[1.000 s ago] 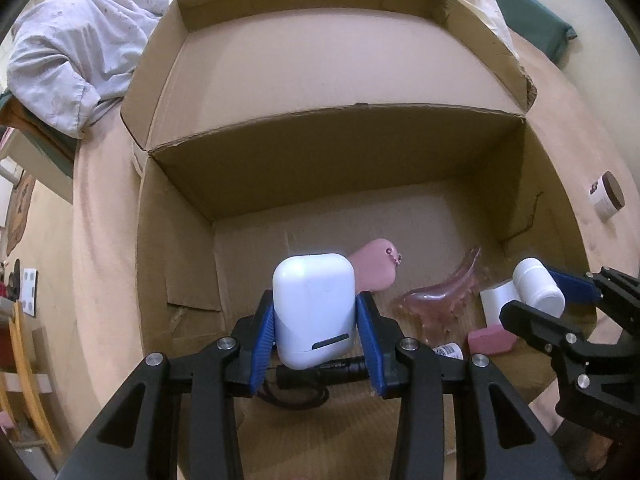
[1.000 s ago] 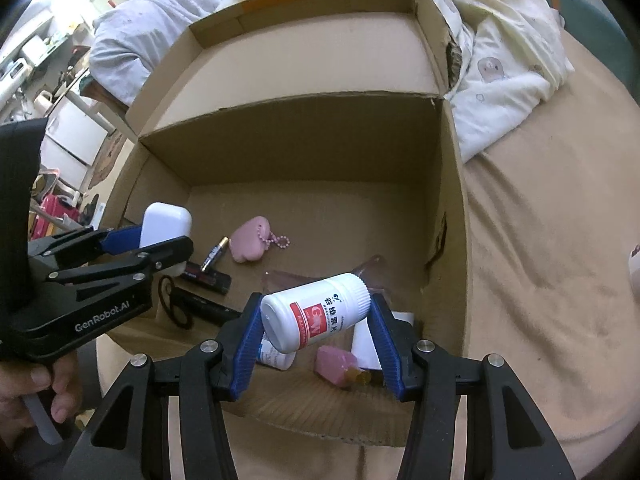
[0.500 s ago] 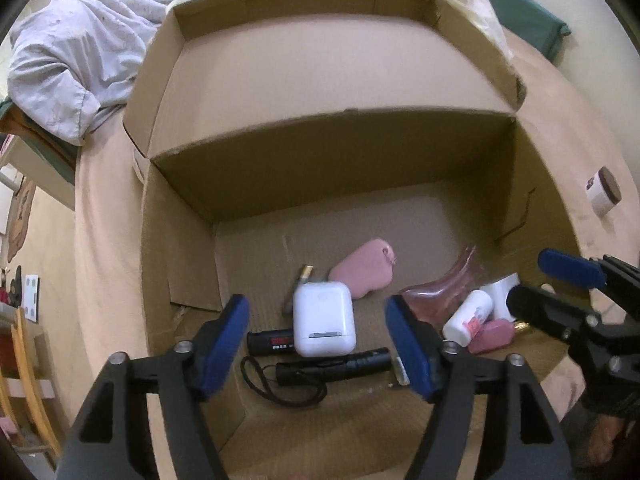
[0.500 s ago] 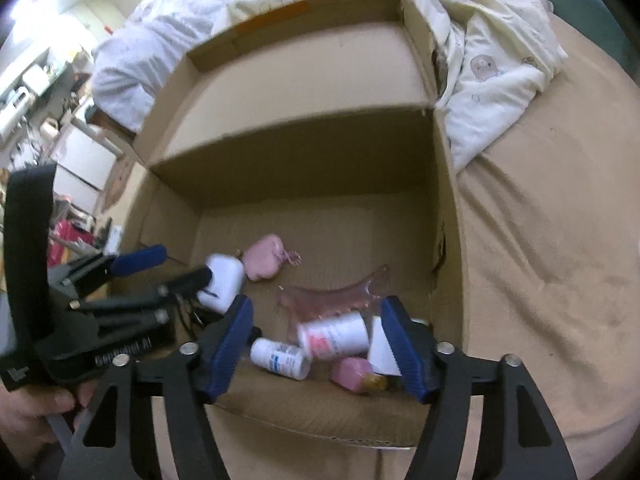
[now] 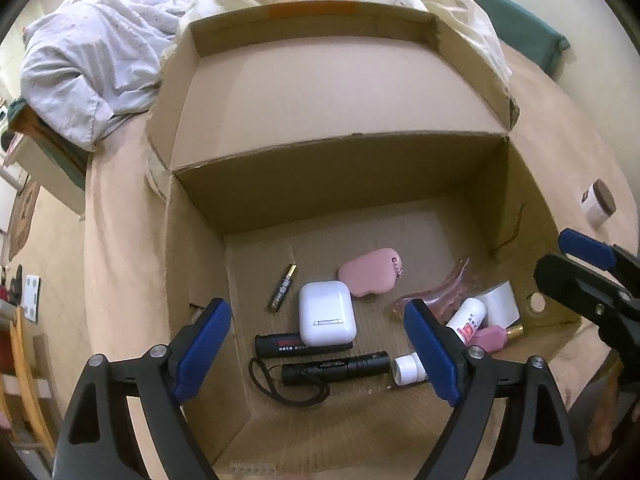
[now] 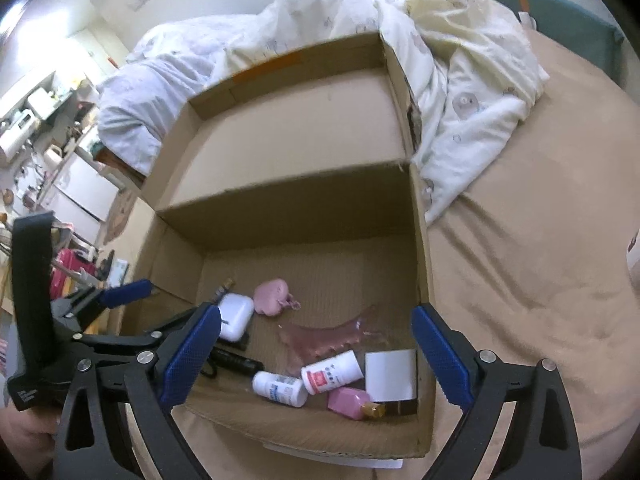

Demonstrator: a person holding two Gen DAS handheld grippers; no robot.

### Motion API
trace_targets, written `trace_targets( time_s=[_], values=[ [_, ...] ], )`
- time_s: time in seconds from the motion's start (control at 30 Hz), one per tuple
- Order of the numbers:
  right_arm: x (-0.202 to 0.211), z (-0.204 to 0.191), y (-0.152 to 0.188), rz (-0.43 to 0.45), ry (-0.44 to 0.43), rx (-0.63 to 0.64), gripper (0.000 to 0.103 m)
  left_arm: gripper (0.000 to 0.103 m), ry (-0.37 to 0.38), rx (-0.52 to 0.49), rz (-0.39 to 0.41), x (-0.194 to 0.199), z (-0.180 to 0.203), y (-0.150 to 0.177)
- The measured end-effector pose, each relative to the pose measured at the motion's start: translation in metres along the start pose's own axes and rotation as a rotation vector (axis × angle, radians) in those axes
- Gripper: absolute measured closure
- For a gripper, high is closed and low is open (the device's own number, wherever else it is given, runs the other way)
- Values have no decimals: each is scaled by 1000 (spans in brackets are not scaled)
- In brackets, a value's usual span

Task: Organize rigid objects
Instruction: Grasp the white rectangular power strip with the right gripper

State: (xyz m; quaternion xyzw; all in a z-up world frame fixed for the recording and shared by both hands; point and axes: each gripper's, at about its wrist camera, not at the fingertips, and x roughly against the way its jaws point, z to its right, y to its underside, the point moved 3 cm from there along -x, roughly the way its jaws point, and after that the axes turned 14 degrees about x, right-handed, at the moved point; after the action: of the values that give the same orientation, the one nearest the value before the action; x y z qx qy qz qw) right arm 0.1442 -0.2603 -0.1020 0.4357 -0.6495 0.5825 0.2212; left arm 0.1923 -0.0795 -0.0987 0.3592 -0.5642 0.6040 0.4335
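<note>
No legible text; only blurred print on the black stick (image 5: 303, 345) and white bottles (image 6: 332, 372).

Left gripper (image 5: 316, 344) no longer clamps white earbud case (image 5: 327, 313); case now lies in cardboard box (image 5: 340, 168). Right gripper (image 6: 316, 354) has dropped red-label white bottle (image 6: 331, 372) into box too. Both spread wide and pulled back.

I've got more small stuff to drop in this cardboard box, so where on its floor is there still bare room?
The back of the brown cardboard box floor is bare, from the far wall to the pink pouch and AA battery. The near right corner is crowded with white bottles and a white carton; the near middle holds the white earbud case and black torch.
</note>
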Motion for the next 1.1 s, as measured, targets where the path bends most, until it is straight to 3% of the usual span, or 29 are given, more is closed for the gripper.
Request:
trace_targets(
  time_s=[0.57,0.77,1.0,1.1],
  values=[
    [61,-24,32,38,-18,3,0,16,-4,65,57,77,-36,34],
    [70,-27,55,7,-15,-31,0,15,3,133,27,82,-58,61],
    [78,-25,81,-13,-13,-101,0,15,4,152,45,80,-68,81],
    [77,-25,95,-28,0,-123,0,15,12,177,7,71,-69,89]
  ],
)
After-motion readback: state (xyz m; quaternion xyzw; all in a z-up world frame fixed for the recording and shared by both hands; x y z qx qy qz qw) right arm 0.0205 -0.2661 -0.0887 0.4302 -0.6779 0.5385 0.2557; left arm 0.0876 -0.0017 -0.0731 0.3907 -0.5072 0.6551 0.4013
